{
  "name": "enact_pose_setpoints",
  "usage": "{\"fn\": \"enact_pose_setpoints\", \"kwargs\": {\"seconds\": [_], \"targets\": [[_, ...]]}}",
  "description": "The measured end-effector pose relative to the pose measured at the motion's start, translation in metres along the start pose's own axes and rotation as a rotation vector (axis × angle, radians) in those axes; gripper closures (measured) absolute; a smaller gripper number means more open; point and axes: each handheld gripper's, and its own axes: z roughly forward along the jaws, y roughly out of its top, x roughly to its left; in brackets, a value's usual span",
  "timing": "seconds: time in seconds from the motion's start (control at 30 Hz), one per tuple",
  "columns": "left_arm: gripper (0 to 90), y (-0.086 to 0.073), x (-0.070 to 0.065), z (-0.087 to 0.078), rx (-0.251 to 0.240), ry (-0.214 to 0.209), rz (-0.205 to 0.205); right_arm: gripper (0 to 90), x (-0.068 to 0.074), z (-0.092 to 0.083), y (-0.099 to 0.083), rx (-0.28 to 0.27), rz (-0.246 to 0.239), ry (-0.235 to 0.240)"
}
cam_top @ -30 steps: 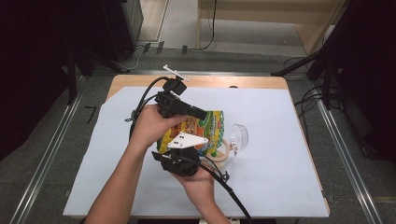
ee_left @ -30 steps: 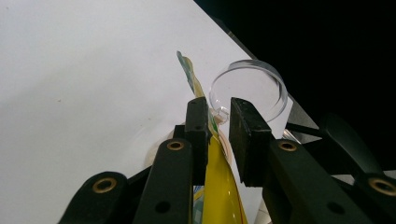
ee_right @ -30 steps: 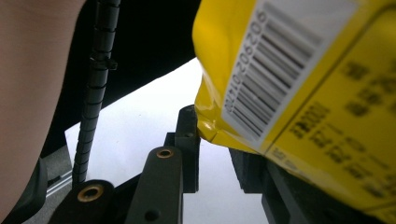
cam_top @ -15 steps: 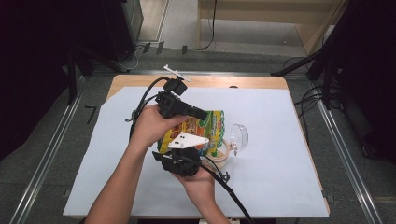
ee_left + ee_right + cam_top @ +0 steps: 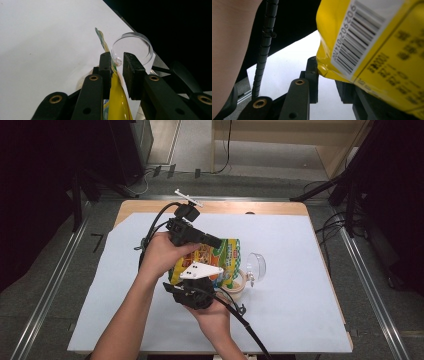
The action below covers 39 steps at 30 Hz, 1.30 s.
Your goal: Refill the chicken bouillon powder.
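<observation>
Above the table [image 5: 300, 270] I grip 1 yellow snack bag [image 5: 220, 257] with both the left gripper [image 5: 212, 241] and right gripper [image 5: 197, 282], each clenched on it.

No visible change, snack bag [image 5: 220, 257], both tools, hands unmoved

**What We Can't See Well**

In the high view the hands and grippers cover much of the snack bag [image 5: 220, 257]. The cup [image 5: 239, 287] peeks out from under it, mostly hidden. In the right gripper view the bag [image 5: 377, 50] runs off the top and right edges, its small words are blurry, and it hides one jaw. An arm [image 5: 229, 50] is cut off at the left.
</observation>
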Motion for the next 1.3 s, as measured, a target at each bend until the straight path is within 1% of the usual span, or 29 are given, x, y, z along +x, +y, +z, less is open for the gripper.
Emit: {"fn": "enact_pose_setpoints", "kwargs": {"seconds": [1.3], "targets": [[77.7,0.0014,0.0012,-0.0005,-0.001,-0.008,-0.001,75.0,0.0010,-0.0023,0.0017,0.004,-0.007,-0.005]]}}
